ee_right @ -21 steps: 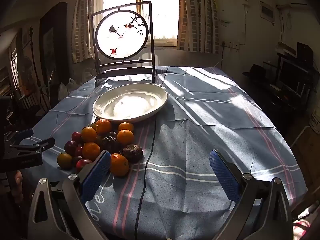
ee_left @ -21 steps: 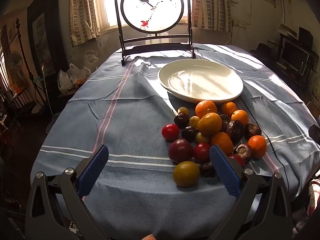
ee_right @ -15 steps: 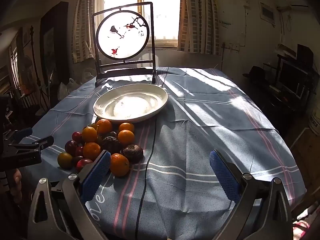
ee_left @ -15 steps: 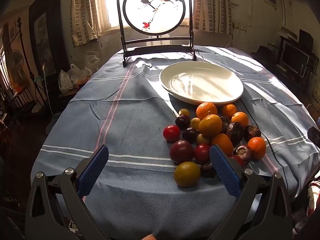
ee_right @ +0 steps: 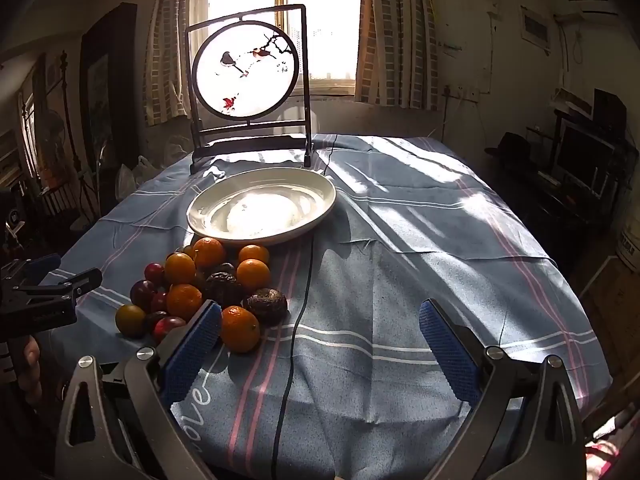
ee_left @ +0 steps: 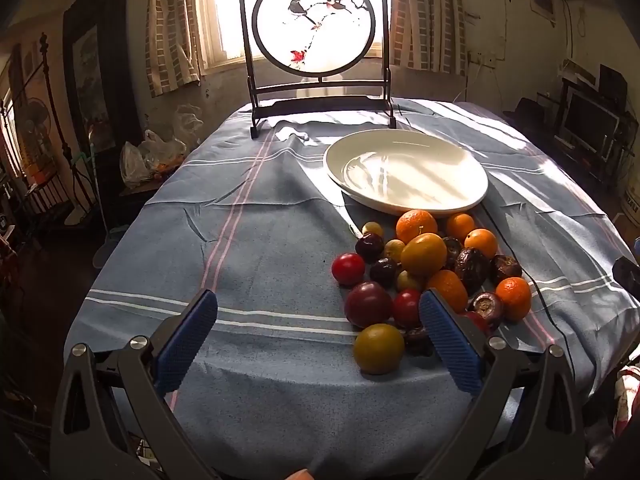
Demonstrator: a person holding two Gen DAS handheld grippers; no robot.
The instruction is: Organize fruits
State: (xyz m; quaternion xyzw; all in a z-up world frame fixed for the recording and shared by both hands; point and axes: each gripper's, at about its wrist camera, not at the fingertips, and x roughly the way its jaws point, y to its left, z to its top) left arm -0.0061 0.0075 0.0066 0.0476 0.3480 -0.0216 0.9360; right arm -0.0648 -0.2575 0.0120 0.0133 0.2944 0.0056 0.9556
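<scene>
Blue striped cotton tablecloth [ee_left: 256,216] over the table, sunlit at the far end. Heaped on it just in front of the wide white ceramic plate [ee_left: 406,172]: a pile of small round fruits [ee_left: 424,276], orange, red, dark purple and yellow-green, none on the plate. Hovered over the near edge, left gripper [ee_left: 318,336] with blue ribbed pads spread wide, nothing between them, pile ahead to its right. Likewise gaping and empty, right gripper [ee_right: 320,344], pile beside its left pad. Behind the plate, a dark-framed round painted screen [ee_left: 316,32]. Thin black cable [ee_right: 304,292] trailing across the cloth.
</scene>
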